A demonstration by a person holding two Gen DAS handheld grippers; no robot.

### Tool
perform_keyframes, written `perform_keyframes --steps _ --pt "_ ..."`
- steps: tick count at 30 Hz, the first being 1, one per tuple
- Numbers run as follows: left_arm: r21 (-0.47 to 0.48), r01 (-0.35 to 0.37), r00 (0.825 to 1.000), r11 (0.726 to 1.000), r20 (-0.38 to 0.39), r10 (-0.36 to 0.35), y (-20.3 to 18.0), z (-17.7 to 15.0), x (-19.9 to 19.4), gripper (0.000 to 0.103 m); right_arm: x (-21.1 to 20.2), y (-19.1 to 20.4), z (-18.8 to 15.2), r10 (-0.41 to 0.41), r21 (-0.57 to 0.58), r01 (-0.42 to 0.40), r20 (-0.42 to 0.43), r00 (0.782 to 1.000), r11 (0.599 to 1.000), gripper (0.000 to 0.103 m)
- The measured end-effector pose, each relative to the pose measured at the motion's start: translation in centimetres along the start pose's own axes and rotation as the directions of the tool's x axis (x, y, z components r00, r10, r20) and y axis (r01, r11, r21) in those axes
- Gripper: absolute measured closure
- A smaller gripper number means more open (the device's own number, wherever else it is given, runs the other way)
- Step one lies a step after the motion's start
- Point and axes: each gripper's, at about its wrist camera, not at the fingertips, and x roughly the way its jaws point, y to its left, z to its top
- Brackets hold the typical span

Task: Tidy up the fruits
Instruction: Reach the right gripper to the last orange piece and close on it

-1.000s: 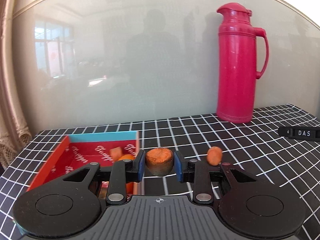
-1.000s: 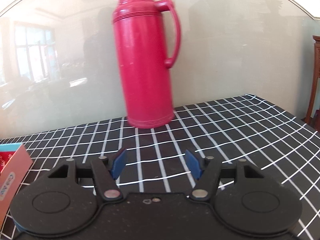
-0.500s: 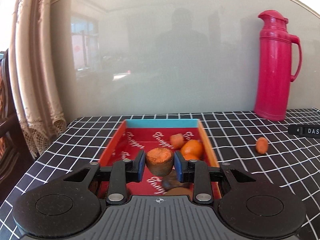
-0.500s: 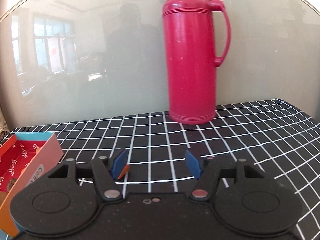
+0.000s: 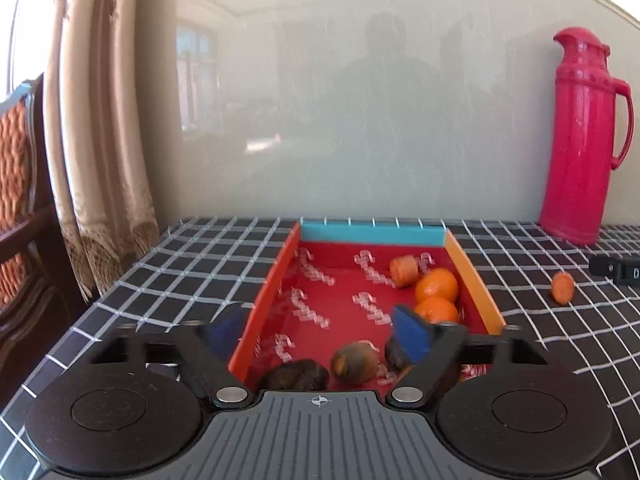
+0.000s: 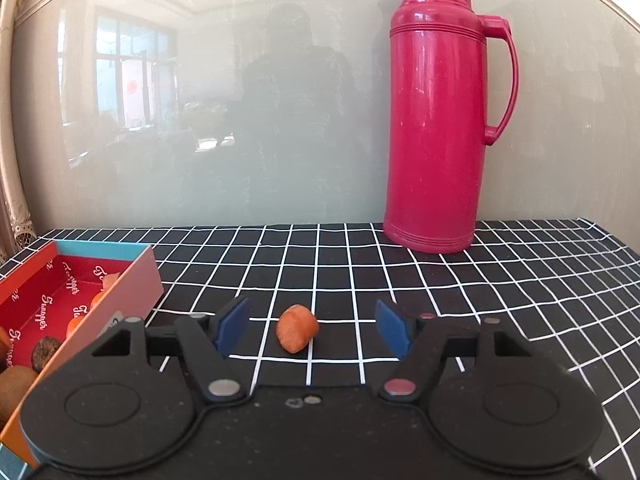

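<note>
**Desk:** Fruit tray first. Where does the shallow red cardboard tray with a teal end wall (image 5: 372, 235) sit, and how much room is around it?

**Photographer:** Straight ahead of the left gripper (image 5: 320, 334), its near end under the fingers. The black tablecloth with a white grid (image 5: 192, 264) lies bare left of the tray as far as the table's left edge, by the beige fringed curtain (image 5: 100, 160). To the right, open cloth runs to a red plastic thermos jug (image 5: 580, 140) against the pale wall.

**Desk:** And the grippers?

**Photographer:** Left jaws have just been opening and stand wide apart, nothing between them. The brown-skinned orange fruit chunk (image 5: 354, 362) they clamped half a second ago now lies on the tray floor below them, beside two dark fruits; two round oranges (image 5: 436, 286) hug the tray's right wall. The right gripper (image 6: 310, 326) has also just widened. Its blue pads (image 6: 390, 330) flank a small orange carrot-like stub (image 6: 298, 328) lying on the cloth without touching it; a second ago that gap framed bare cloth.
</note>
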Motion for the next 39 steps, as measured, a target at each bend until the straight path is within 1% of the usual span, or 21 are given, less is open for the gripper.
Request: perform_keyframes --steps 1,6,10,14,19,23,26,28,29,31,32,35,37,39 --pt "0.0 -0.006 1.0 1.0 0.019 0.006 0.0 0.1 -0.2 0.019 0.0 -0.2 0.0 0.0 0.001 0.0 -0.001 1.0 1.0 0.032" --pt "0.0 -0.029 0.998 1.0 0.052 0.029 -0.3 0.4 -0.2 0.014 0.2 -0.9 -0.5 0.005 -0.023 -0.005 -0.024 1.0 1.0 0.032" --pt "-0.005 -0.043 0.996 0.999 0.084 0.043 -0.4 0.5 -0.4 0.006 0.4 -1.1 -1.0 0.01 -0.049 -0.012 -0.043 0.999 0.999 0.032" --pt "0.002 -0.049 0.995 0.999 0.085 0.048 -0.5 0.5 -0.2 0.004 0.6 -0.9 -1.1 0.011 -0.048 -0.013 -0.049 0.999 0.999 0.033" --pt "0.01 -0.047 0.996 0.999 0.082 0.046 0.0 0.5 -0.2 0.004 1.1 0.2 -0.6 0.018 -0.01 -0.018 -0.05 0.999 1.0 0.034" --pt "0.002 -0.06 0.995 0.998 0.078 0.059 1.0 0.3 -0.1 0.004 2.0 1.3 -0.7 0.006 -0.032 -0.008 -0.071 0.997 0.999 0.037" --pt "-0.013 -0.065 0.995 0.998 0.076 0.066 1.9 0.1 -0.2 0.004 3.4 1.7 -0.8 -0.024 -0.035 0.02 -0.105 0.994 0.999 0.04" --pt "-0.015 -0.067 0.995 0.998 0.075 0.068 2.3 0.1 -0.2 0.004 4.5 1.5 -0.9 -0.024 0.006 0.025 -0.139 0.99 1.0 0.042" --pt "-0.017 -0.069 0.995 0.997 0.077 0.07 2.4 0.1 -0.2 0.004 5.1 1.4 -0.9 -0.024 0.03 0.029 -0.157 0.987 0.999 0.044" --pt "-0.02 -0.07 0.995 0.997 0.076 0.071 2.7 0.1 -0.2 0.004 6.2 1.4 -1.1 -0.037 0.049 0.046 -0.184 0.982 0.998 0.047" --pt "-0.022 -0.072 0.994 0.997 0.075 0.073 2.8 0.0 -0.2 0.004 6.5 1.4 -1.1 -0.04 0.054 0.052 -0.19 0.981 0.997 0.047" --pt "-0.026 -0.071 0.995 0.997 0.073 0.073 3.0 0.1 0.1 0.004 7.5 1.6 -1.0 -0.07 0.053 0.082 -0.202 0.977 0.995 0.052" --pt "-0.024 -0.07 0.995 0.997 0.074 0.072 3.0 0.1 0.1 0.004 7.8 1.7 -0.9 -0.071 0.05 0.083 -0.203 0.977 0.995 0.056" --pt "-0.025 -0.073 0.994 0.997 0.08 0.075 3.1 0.2 0.0 0.004 8.1 1.8 -0.9 -0.079 0.041 0.089 -0.201 0.976 0.995 0.064"
